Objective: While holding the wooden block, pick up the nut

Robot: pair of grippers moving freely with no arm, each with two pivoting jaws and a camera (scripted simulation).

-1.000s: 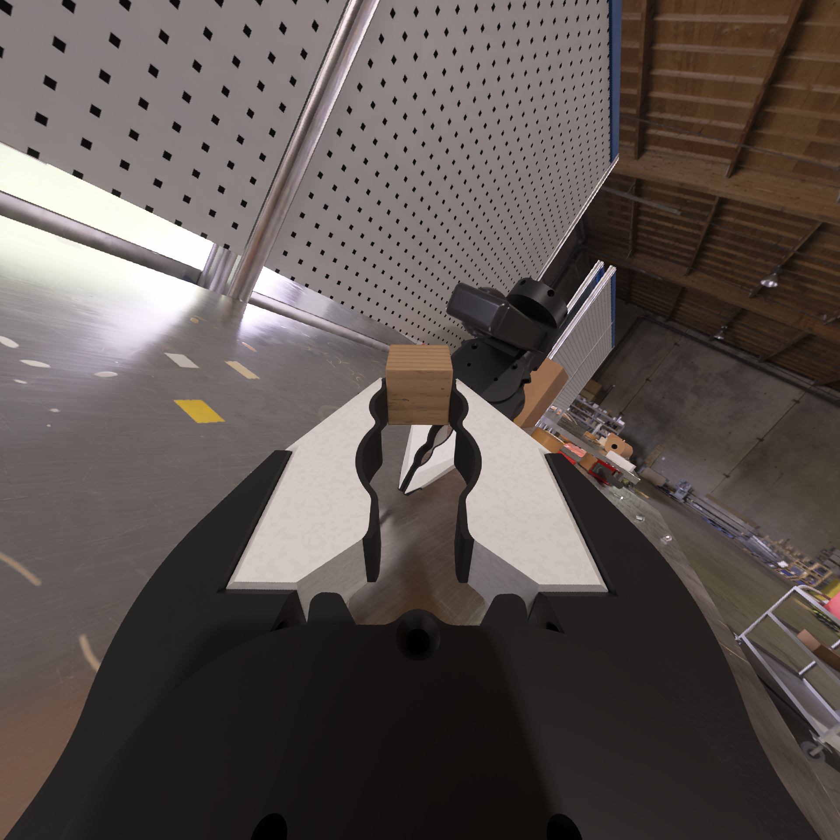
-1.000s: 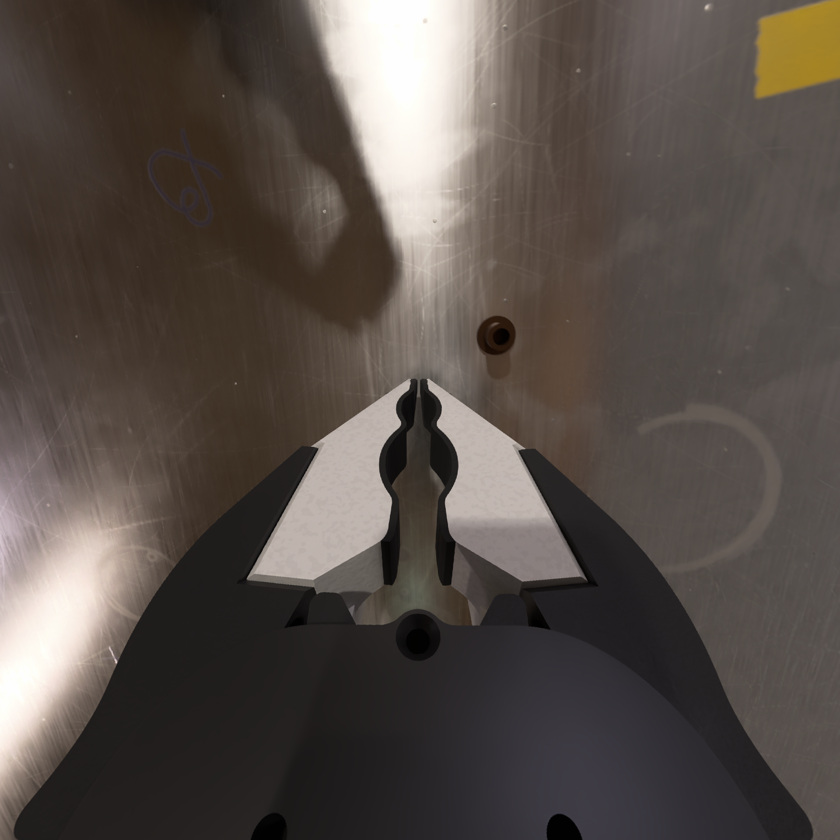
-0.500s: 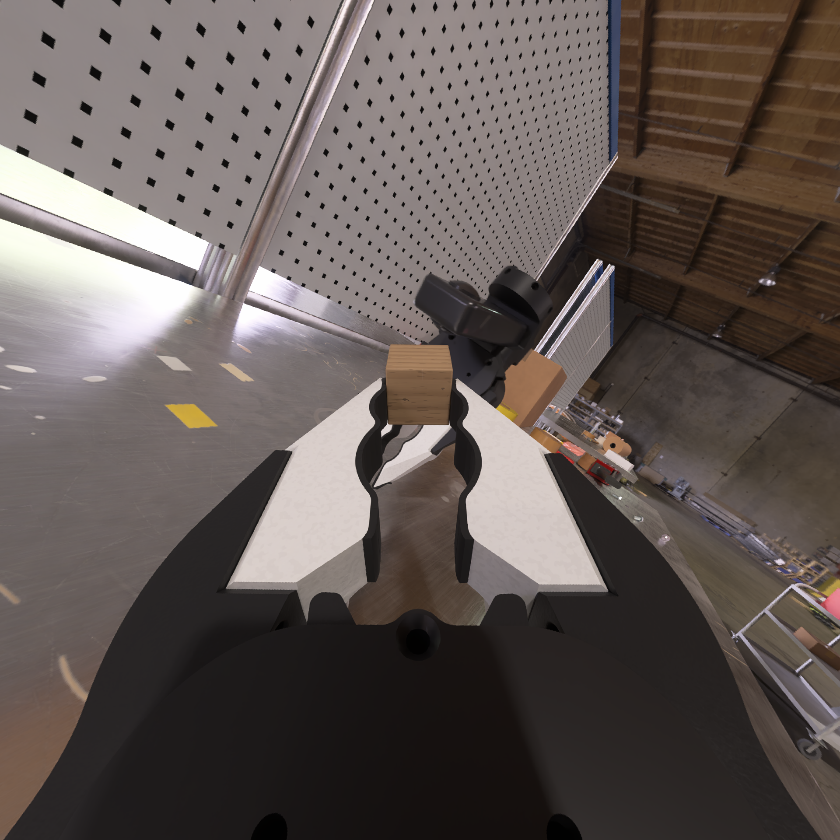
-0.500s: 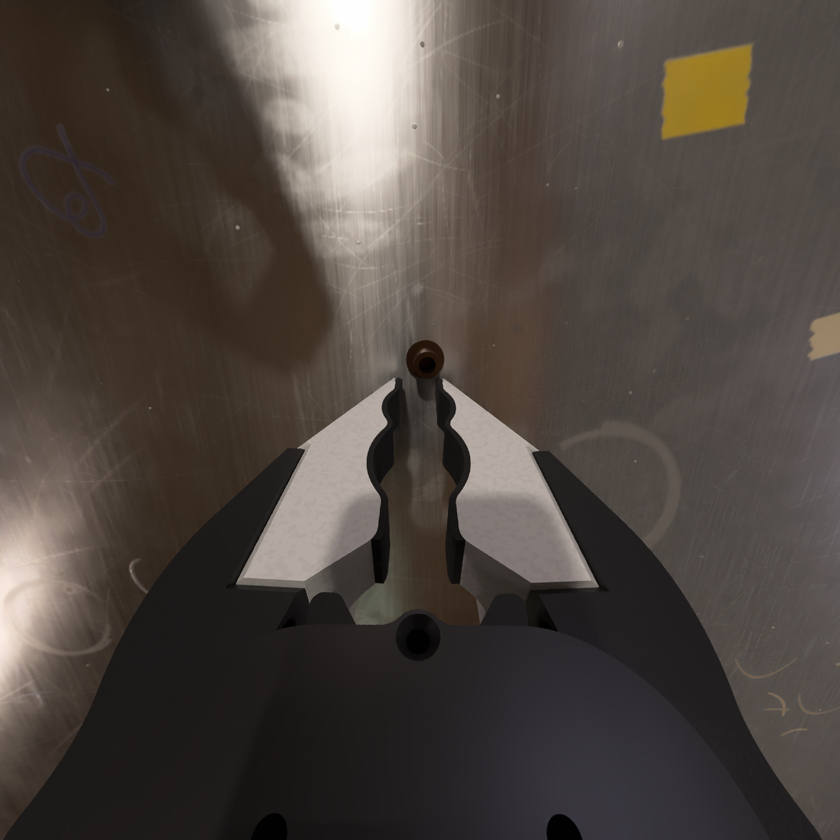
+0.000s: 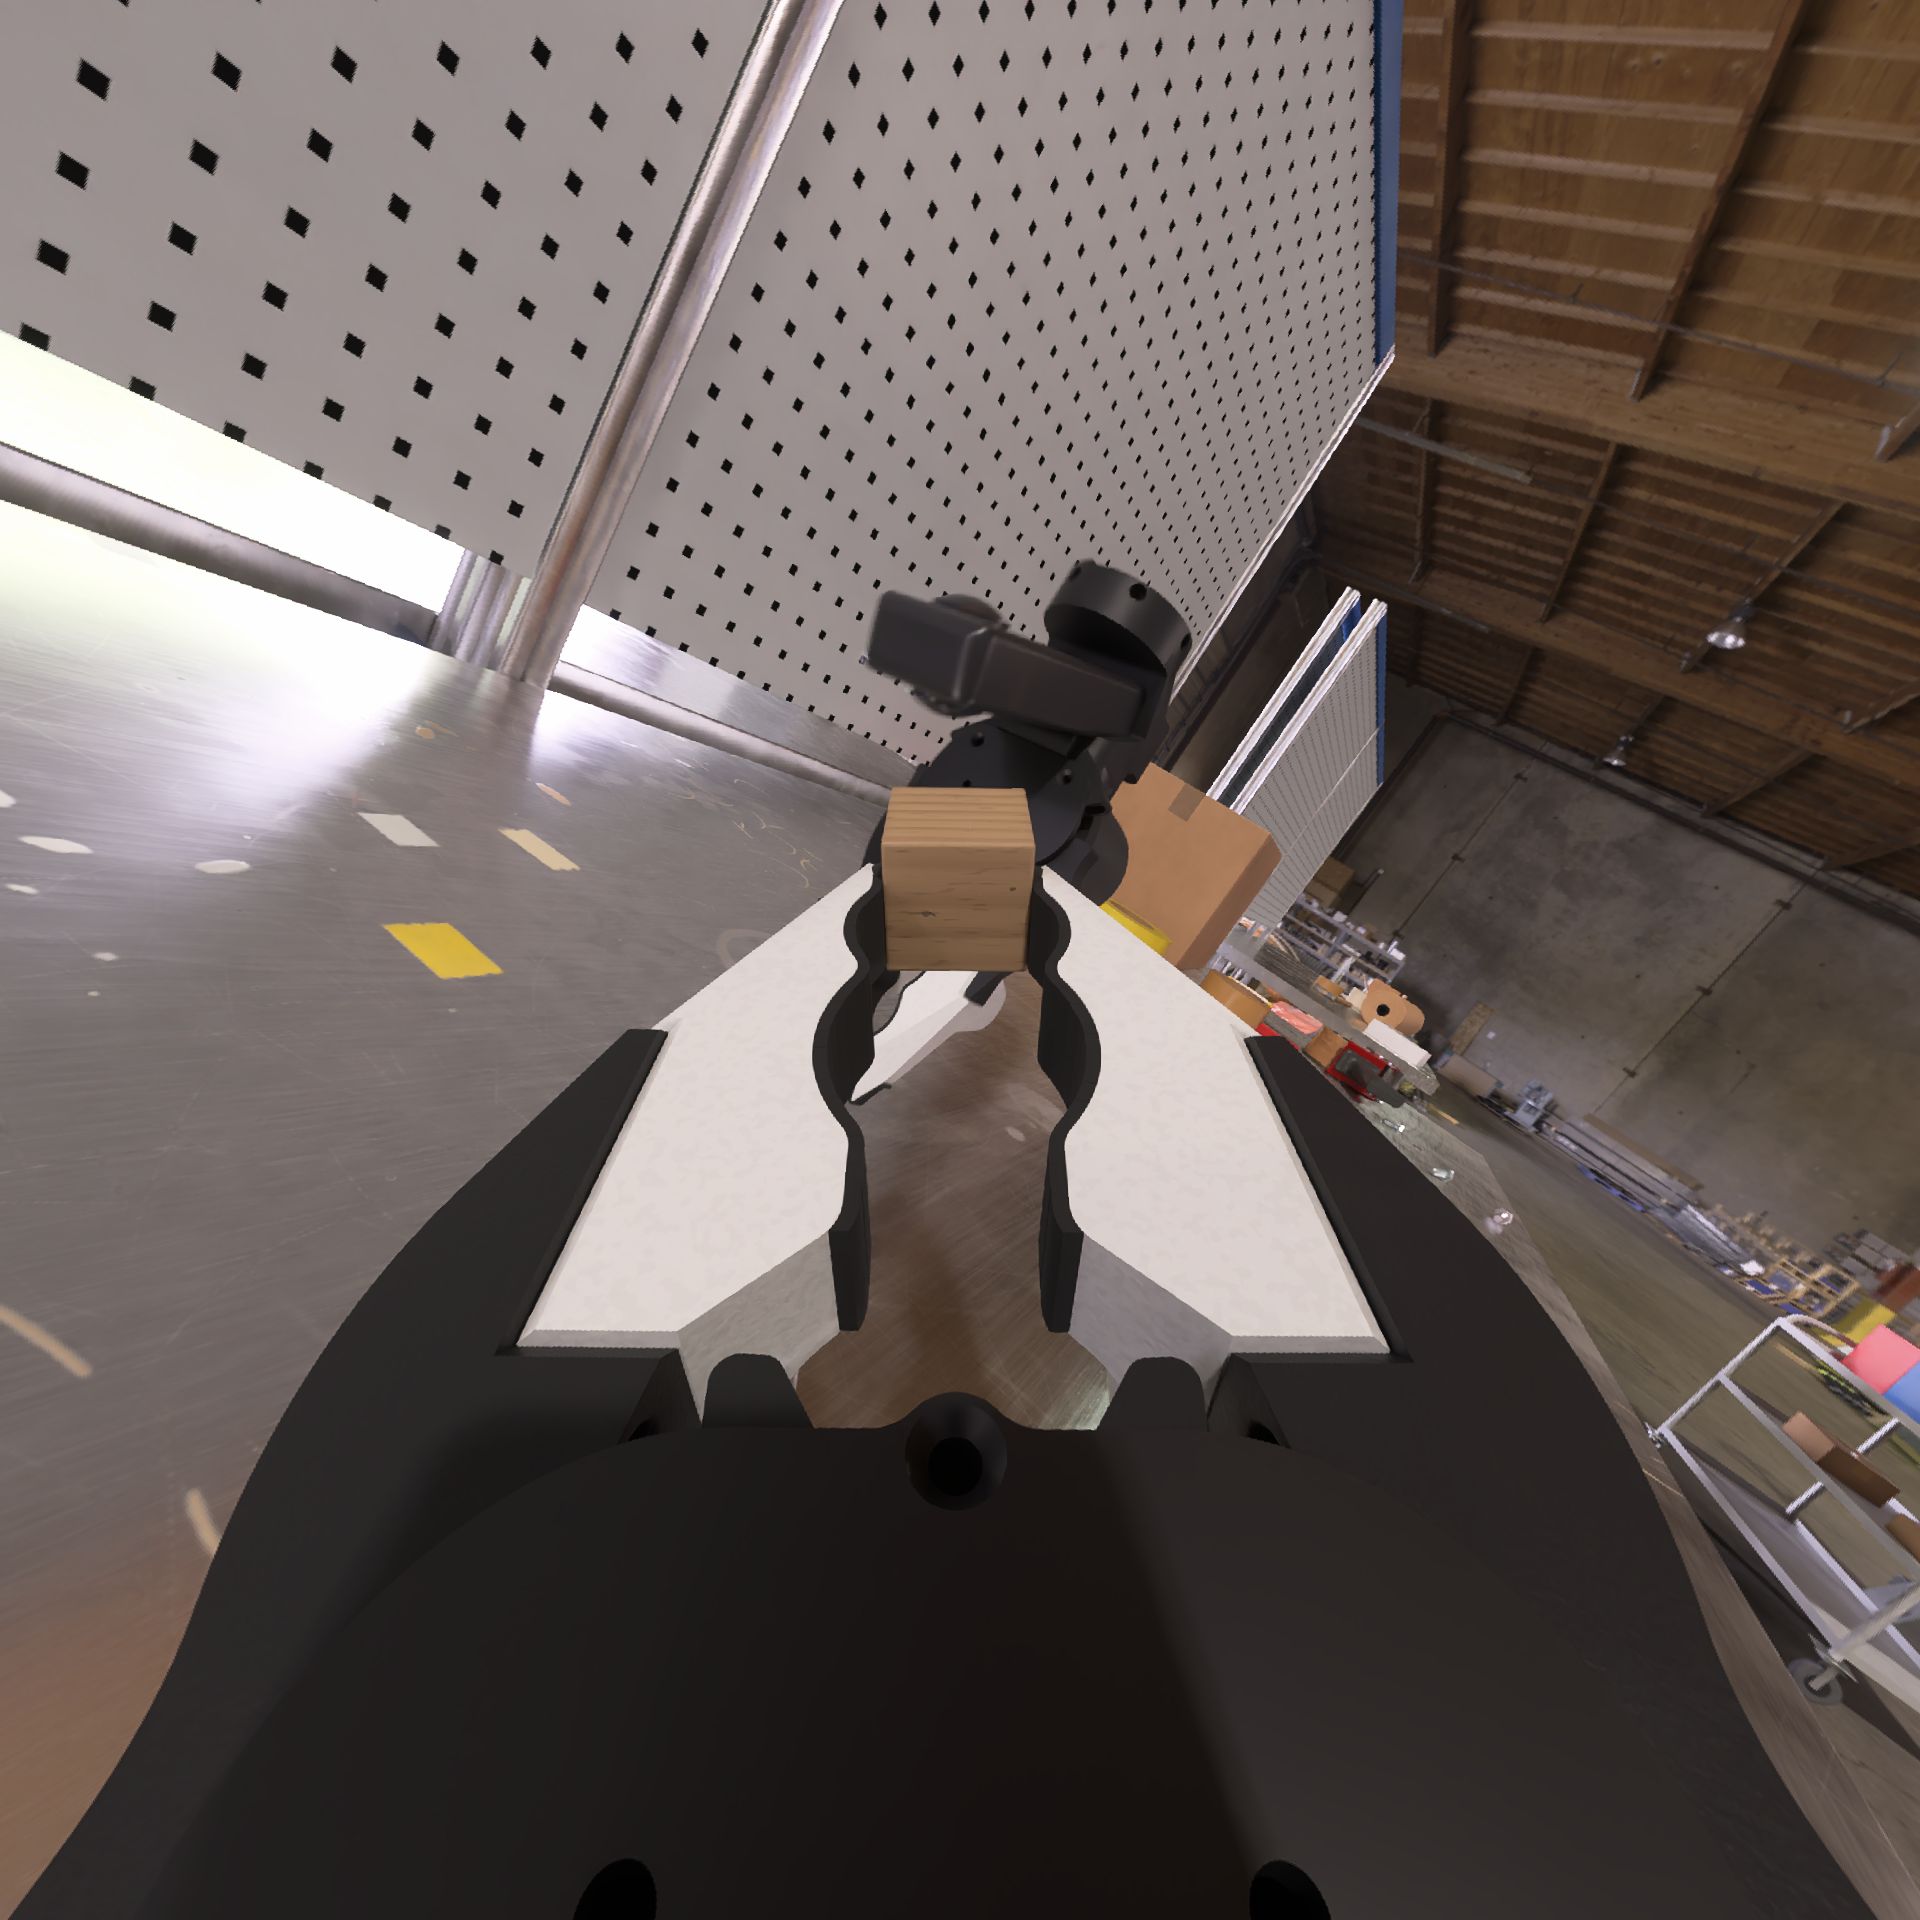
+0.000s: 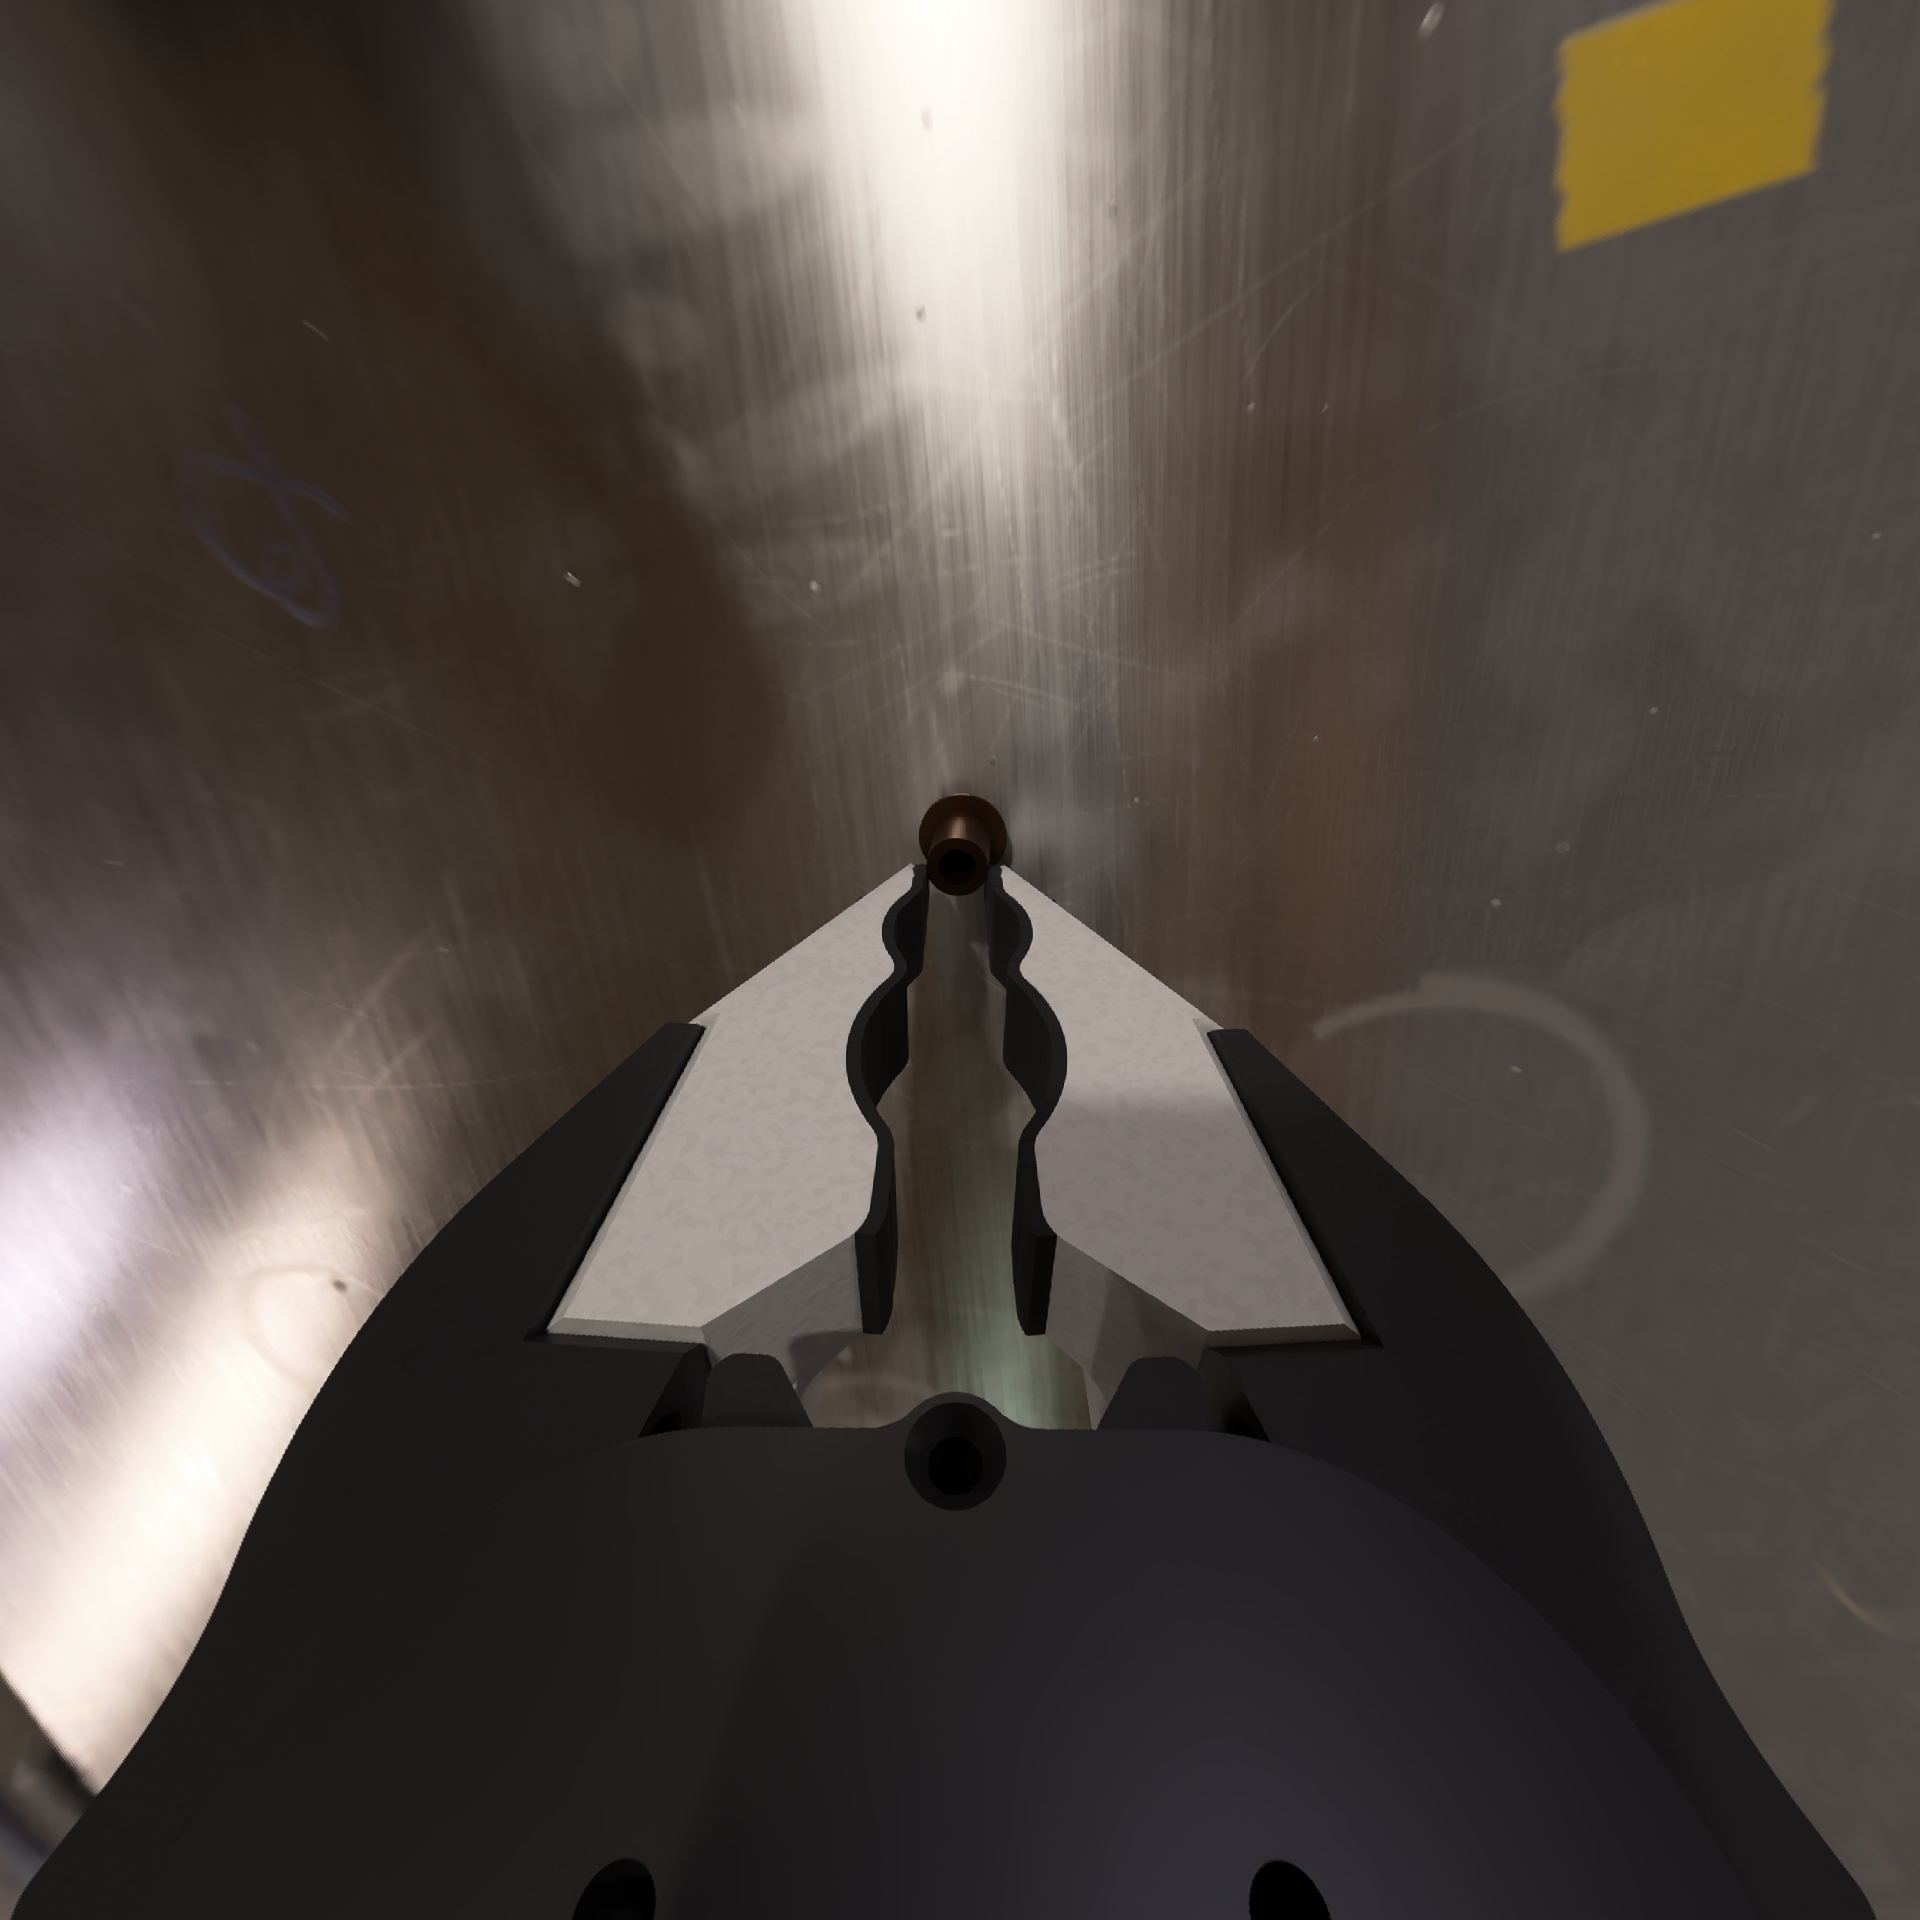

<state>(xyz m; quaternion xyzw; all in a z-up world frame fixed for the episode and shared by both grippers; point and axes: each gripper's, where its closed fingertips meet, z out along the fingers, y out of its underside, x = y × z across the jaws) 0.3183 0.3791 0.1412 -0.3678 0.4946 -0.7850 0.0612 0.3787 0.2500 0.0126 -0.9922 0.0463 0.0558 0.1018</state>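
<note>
My left gripper (image 5: 956,920) is shut on the wooden block (image 5: 956,873), a light cube held at the fingertips above the metal table (image 5: 260,1039). The right gripper's black body (image 5: 1029,707) shows beyond the block, pointing down at the table. In the right wrist view the small brown nut (image 6: 961,857) stands on the table (image 6: 520,831) between the tips of my right gripper (image 6: 959,883). The jaws are narrow, and both fingertips touch the nut's sides.
A white pegboard wall (image 5: 935,364) with a metal post (image 5: 644,343) stands behind the table. A cardboard box (image 5: 1184,873) sits at the far edge. Yellow tape patches (image 5: 442,949) (image 6: 1694,135) mark the table. The table edge runs along the right.
My right gripper opened from shut, moved left and forward to the nut, and narrowed around it. The left gripper keeps the block and has drifted slightly.
</note>
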